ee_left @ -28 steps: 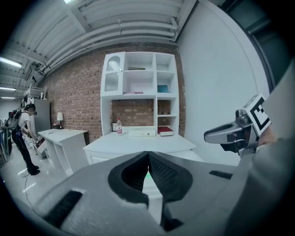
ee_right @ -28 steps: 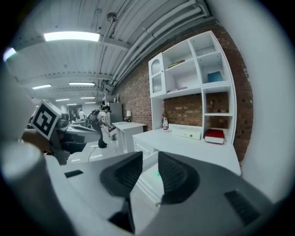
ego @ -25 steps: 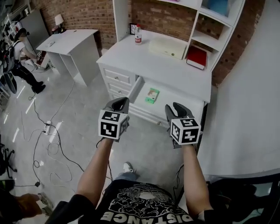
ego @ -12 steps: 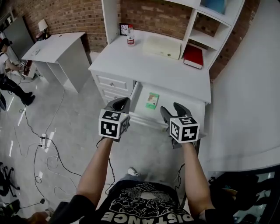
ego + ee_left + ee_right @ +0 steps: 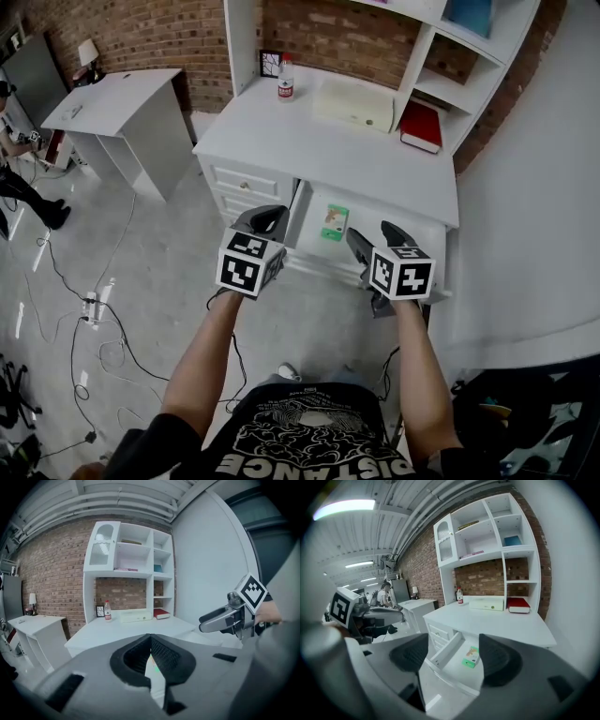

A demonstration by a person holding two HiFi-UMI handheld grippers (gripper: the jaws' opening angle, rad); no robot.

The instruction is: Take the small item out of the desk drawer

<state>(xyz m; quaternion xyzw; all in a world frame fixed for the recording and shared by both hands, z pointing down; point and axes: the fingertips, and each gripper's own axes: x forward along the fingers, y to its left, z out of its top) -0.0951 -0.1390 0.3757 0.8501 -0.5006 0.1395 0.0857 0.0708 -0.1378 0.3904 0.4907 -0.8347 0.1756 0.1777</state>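
The desk drawer (image 5: 412, 225) stands pulled open under the white desktop. A small green box (image 5: 334, 223) lies flat inside it, also seen as the green box (image 5: 471, 657) in the right gripper view. My right gripper (image 5: 375, 236) hovers over the drawer's front edge, just right of the box. Its jaws are opening, with nothing between the pads (image 5: 499, 660). My left gripper (image 5: 266, 217) hangs at the drawer's left front corner. Its pads (image 5: 161, 653) meet at the tip, so it is shut and empty.
On the desktop (image 5: 309, 141) stand a small bottle (image 5: 285, 79), a flat white box (image 5: 356, 106) and a red book (image 5: 421, 127), under a white shelf unit. A second white desk (image 5: 112, 103) is at the left. Cables (image 5: 103, 309) lie on the floor.
The right gripper's jaws have spread wider. Both grippers have edged forward toward the open drawer, and the view has shifted a little.
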